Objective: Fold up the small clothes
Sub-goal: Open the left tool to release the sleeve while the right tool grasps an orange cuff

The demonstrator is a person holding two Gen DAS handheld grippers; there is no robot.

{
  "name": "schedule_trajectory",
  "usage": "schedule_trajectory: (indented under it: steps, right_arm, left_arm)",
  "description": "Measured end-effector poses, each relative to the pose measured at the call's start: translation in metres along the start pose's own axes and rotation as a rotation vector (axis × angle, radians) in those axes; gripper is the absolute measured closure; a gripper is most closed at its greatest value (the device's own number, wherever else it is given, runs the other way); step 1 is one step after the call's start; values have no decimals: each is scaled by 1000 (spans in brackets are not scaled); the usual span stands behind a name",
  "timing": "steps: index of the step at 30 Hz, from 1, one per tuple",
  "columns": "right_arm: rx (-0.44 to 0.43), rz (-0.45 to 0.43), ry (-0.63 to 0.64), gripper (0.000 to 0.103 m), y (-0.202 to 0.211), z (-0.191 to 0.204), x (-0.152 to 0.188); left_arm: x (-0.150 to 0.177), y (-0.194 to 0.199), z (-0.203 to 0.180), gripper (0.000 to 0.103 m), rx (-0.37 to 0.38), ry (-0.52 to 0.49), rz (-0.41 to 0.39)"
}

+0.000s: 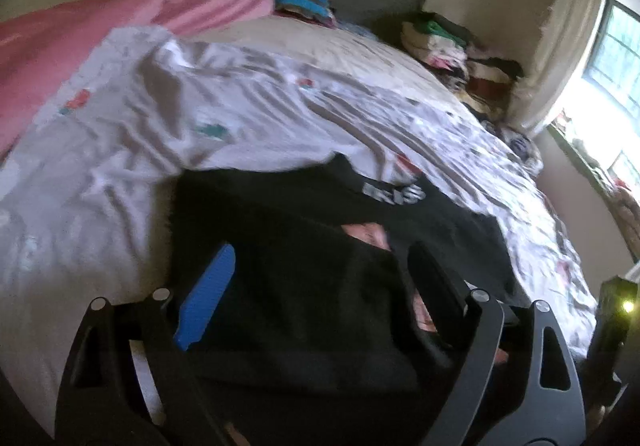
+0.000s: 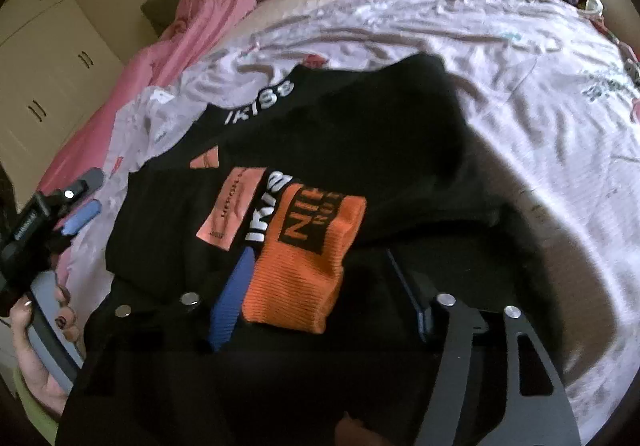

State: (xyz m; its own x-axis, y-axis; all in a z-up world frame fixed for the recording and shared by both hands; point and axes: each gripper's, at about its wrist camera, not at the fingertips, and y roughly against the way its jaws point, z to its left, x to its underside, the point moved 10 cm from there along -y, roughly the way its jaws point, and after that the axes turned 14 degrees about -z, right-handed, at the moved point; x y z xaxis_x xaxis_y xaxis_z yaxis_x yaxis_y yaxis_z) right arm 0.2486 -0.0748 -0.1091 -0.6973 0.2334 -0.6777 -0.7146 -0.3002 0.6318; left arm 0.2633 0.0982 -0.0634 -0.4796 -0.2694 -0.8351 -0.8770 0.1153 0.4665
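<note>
Closest in the right wrist view, the right gripper has its two fingers spread wide apart. An orange cuff with black letters lies between them, right beside the blue pad of one finger. The fingers do not look like they squeeze it, so this claw looks open. It seems ready to pinch the cloth for a fold.

The left gripper is spread wide too, and nothing is pinched in it. It hovers over the near edge of the black garment. In the right wrist view it sits off to the side, held in a hand with dark painted nails. It may be waiting there so it does not get in the way.

The black garment lies partly folded on the white printed sheet of the bed. White letters and an orange label show on top.

Farther back lies a pink blanket. Near the headboard sits a striped folded stack. A bigger pile of clothes waits by the curtain, likely more to fold.
</note>
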Motion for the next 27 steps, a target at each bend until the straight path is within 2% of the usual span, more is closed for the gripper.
schedule_trajectory:
  steps: [3, 5, 6, 8, 10, 19, 27]
  right_arm:
    - [8, 12, -21, 51, -10, 1, 3]
    - [4, 5, -25, 69, -14, 2, 3]
    - [4, 2, -24, 72, -15, 2, 4]
    - [7, -22, -11, 85, -14, 3, 2]
    - [0, -49, 27, 91, -10, 10, -2]
    - [-96, -212, 280, 94, 24, 71, -52]
    - [-138, -341, 444, 94, 45, 103, -107]
  left_arm:
    - [-9, 7, 20, 22, -35, 31, -24]
    - [-15, 11, 32, 22, -40, 73, -36]
    - [-16, 12, 36, 22, -44, 83, -41]
    - [-20, 16, 48, 22, -70, 100, -54]
    - [-23, 18, 58, 22, -93, 113, -63]
    - [-28, 23, 87, 22, -124, 193, -74]
    - [-25, 20, 86, 22, -126, 175, -63]
